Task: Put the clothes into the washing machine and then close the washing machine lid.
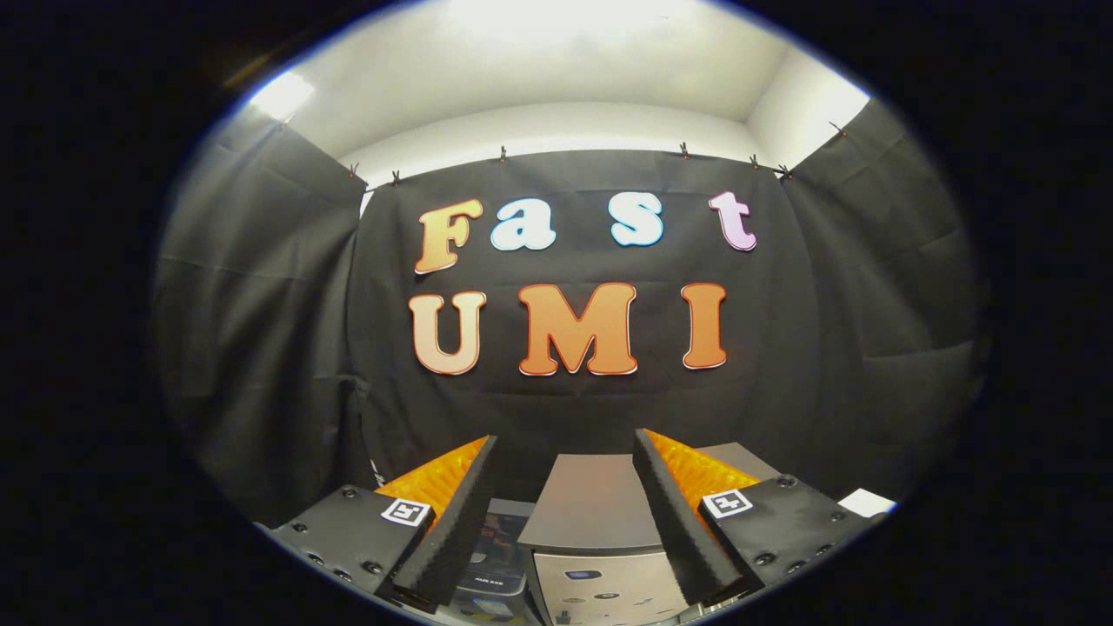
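Fingers of the gripper [565,452] stand spread apart at the bottom centre of the frame, released and grasping nothing. Between and just beyond them, low in the frame, sits the grey box-shaped washing machine [600,565] with its flat silver lid [591,500] lying closed on top. Black cloth wall [261,348] rises behind, across the middle of the frame.

A silver-grey top and a paler grey front panel, dotted with small dark buttons, are seen on the washing machine [600,530] between the fingers of the open gripper [565,452]. Black cloth is hung as the booth wall [261,348], under a white ceiling [556,78]. A white sheet [867,502] is seen beyond the right finger.
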`<control>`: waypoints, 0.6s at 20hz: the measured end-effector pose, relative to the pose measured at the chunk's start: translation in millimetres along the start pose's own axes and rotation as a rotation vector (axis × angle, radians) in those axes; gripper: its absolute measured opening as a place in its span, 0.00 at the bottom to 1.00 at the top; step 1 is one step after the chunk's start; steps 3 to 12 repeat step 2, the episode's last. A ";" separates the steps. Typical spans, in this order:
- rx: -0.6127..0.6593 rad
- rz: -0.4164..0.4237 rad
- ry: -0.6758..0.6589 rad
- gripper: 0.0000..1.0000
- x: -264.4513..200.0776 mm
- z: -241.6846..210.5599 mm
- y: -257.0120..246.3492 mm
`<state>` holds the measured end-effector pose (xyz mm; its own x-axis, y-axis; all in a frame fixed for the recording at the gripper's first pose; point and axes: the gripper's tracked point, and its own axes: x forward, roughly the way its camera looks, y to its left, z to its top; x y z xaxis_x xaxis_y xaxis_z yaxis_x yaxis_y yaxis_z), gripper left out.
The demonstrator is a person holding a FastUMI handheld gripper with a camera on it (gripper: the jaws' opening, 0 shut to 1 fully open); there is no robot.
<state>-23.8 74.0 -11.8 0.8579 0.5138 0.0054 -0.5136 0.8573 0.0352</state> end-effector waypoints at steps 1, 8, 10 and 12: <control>0.016 0.021 -0.008 0.98 -9.5 1.5 -0.5; 0.023 0.034 -0.016 0.98 -18.6 3.8 -3.8; 0.023 0.034 -0.016 0.98 -18.6 3.8 -3.8; 0.023 0.034 -0.016 0.98 -18.6 3.8 -3.8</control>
